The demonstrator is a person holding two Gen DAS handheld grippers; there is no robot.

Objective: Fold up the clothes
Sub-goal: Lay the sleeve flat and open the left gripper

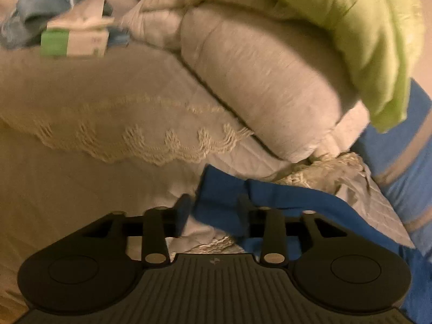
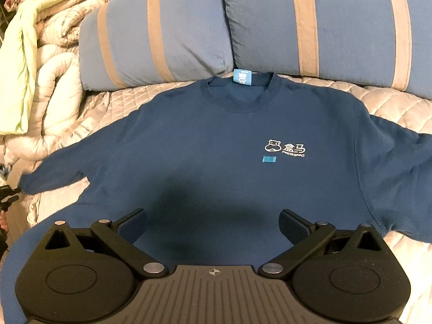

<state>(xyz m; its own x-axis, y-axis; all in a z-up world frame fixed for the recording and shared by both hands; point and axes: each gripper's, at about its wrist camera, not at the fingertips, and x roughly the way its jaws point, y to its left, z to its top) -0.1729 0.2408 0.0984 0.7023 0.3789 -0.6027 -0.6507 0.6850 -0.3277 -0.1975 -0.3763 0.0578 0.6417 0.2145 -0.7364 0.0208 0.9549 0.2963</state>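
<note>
The left gripper [image 1: 213, 212], part-spread, straddles the blue shirt's [image 2: 216, 140] sleeve edge (unpinched); the right gripper [image 2: 213, 224] hovers wide. Next: pinch, fold inward.

Ahead of my spread right gripper [image 2: 213, 224] the flat dark blue sweatshirt [image 2: 216, 145] lies open, hemmed by blue tan-striped pillows [image 2: 189, 27] behind and a bunched cream quilt [image 2: 54, 81] leftward.

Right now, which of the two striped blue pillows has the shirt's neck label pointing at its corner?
The left striped pillow: the blue sweatshirt has its neck label just under that pillow's lower right corner; the right pillow sits further right.
</note>
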